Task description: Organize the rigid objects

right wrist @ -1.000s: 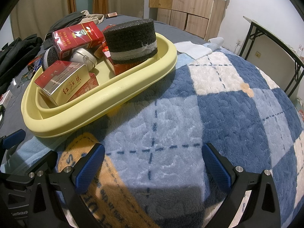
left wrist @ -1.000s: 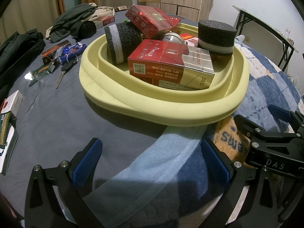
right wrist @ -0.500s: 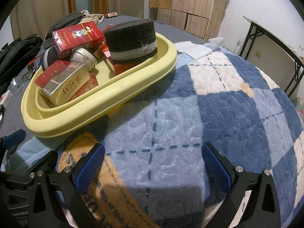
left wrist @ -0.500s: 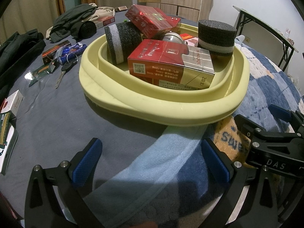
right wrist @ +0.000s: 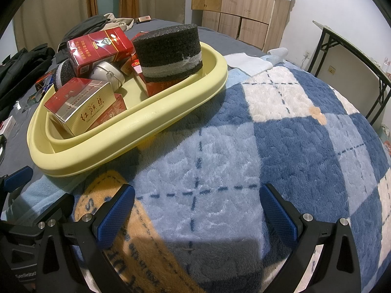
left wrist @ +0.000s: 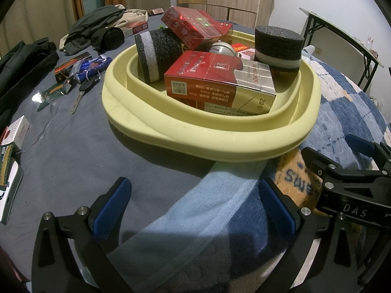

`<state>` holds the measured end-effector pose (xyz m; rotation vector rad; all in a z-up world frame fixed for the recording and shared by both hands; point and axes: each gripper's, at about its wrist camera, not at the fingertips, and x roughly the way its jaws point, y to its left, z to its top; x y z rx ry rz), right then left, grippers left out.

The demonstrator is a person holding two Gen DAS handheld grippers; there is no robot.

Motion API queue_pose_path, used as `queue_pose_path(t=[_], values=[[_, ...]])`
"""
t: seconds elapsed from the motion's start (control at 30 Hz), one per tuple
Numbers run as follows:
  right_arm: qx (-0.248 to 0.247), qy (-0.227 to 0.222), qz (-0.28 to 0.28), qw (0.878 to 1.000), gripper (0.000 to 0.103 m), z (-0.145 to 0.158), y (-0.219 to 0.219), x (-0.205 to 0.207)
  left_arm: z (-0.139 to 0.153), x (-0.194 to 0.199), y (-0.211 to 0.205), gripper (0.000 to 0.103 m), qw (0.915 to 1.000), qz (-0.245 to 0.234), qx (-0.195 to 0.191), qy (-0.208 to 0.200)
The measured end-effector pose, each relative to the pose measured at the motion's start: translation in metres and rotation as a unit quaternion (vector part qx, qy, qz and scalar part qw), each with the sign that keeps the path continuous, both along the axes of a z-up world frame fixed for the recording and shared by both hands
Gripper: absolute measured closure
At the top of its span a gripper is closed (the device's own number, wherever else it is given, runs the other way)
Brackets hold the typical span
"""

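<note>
So the pale yellow oval plastic basin [left wrist: 200, 144] sits on the bed, half on the grey sheet [left wrist: 73, 151] and half on the fluffy blue-and-white checked blanket [right wrist: 281, 146]. It's packed. A red-and-gold cigarette carton [left wrist: 220, 83] lies at the basin's near side, and a second red cigarette carton [left wrist: 195, 28] is propped on top toward the back. A black foam cylinder with a white band [left wrist: 158, 56] lies tipped over at the basin's left, a second black foam puck with a white band [left wrist: 278, 47] stands at its right, and a small silver tin [left wrist: 221, 48] is wedged in the middle.

The left gripper [left wrist: 194, 210] hangs just in front of the basin, jaws spread wide and holding nothing. The right gripper [right wrist: 195, 210] is to the basin's right over the blanket, also wide open and empty.

Left of the basin, a key on a ring [left wrist: 84, 89] lies on the sheet.
</note>
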<state>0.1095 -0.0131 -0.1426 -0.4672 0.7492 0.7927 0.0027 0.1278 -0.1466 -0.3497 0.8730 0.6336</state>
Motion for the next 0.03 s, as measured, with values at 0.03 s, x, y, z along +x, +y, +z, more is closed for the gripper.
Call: queue_pose_path(t=[0.03], values=[[0.000,0.000,0.000,1.000,0.000,0.0000,0.0000,0.0001,0.0000,-0.0001,-0.0001,0.000,1.0000,0.000,0.000,0.000]])
